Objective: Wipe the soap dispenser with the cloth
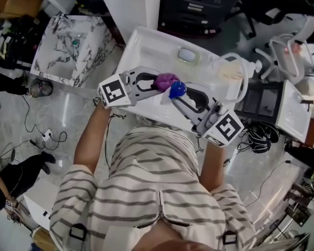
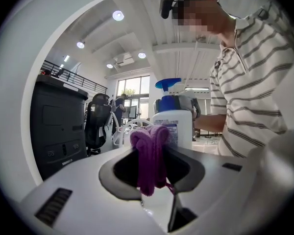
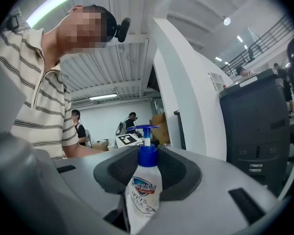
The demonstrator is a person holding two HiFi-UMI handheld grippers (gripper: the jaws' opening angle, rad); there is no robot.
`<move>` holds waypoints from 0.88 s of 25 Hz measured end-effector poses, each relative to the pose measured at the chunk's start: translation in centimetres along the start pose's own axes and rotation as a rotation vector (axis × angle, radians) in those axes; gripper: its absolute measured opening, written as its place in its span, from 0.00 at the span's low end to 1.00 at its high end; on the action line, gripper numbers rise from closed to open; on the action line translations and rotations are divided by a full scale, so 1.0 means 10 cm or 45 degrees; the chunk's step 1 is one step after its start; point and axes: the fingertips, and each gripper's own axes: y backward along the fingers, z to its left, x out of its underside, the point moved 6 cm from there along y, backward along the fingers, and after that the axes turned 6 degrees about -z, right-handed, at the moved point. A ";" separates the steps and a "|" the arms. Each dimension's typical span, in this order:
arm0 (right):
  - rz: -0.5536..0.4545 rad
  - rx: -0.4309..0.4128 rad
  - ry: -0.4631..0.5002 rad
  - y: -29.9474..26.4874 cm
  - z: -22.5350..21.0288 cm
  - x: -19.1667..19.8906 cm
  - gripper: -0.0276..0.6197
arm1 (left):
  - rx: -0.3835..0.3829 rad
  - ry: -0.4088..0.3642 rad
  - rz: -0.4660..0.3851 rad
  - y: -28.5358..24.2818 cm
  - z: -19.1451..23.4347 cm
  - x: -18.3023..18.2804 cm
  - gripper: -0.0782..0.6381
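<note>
Both clamped: left tongs on cloth, right tongs on soap dispenser

The purple fabric cloth sat pinched between the fingers of the left gripper, bunching up past their tips. Directly beyond those tips stood the white plastic soap dispenser with a blue pump, upright between the fingers of the right gripper, which pointed back toward the left one. Below and beyond both sets of fingertips lay the white rectangular basin.
</note>
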 end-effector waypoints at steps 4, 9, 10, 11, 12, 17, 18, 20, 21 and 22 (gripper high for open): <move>-0.009 0.022 -0.015 0.03 -0.03 0.00 0.25 | -0.004 0.031 0.020 0.00 0.01 0.07 0.27; -0.013 0.052 -0.024 0.03 -0.07 0.03 0.25 | -0.033 0.055 0.051 0.06 -0.01 0.15 0.27; -0.009 0.062 -0.027 0.03 -0.08 0.03 0.25 | -0.042 0.061 0.056 0.07 -0.01 0.17 0.27; -0.004 0.071 -0.032 0.03 -0.09 0.04 0.25 | -0.053 0.067 0.059 0.09 -0.01 0.18 0.27; -0.001 0.079 -0.036 0.03 -0.10 0.04 0.25 | -0.063 0.073 0.060 0.10 -0.01 0.19 0.27; -0.003 0.118 -0.046 -0.01 -0.13 0.05 0.25 | -0.108 0.104 0.054 0.22 -0.06 0.21 0.27; -0.003 0.132 -0.045 -0.02 -0.13 0.06 0.25 | -0.121 0.108 0.047 0.24 -0.06 0.20 0.27; -0.006 0.163 -0.047 -0.03 -0.15 0.06 0.25 | -0.152 0.124 0.017 0.28 -0.07 0.17 0.27; -0.009 0.179 -0.052 -0.03 -0.17 0.07 0.25 | -0.173 0.133 -0.002 0.30 -0.07 0.16 0.27; -0.008 0.194 -0.058 -0.03 -0.18 0.08 0.25 | -0.197 0.142 -0.020 0.32 -0.08 0.15 0.27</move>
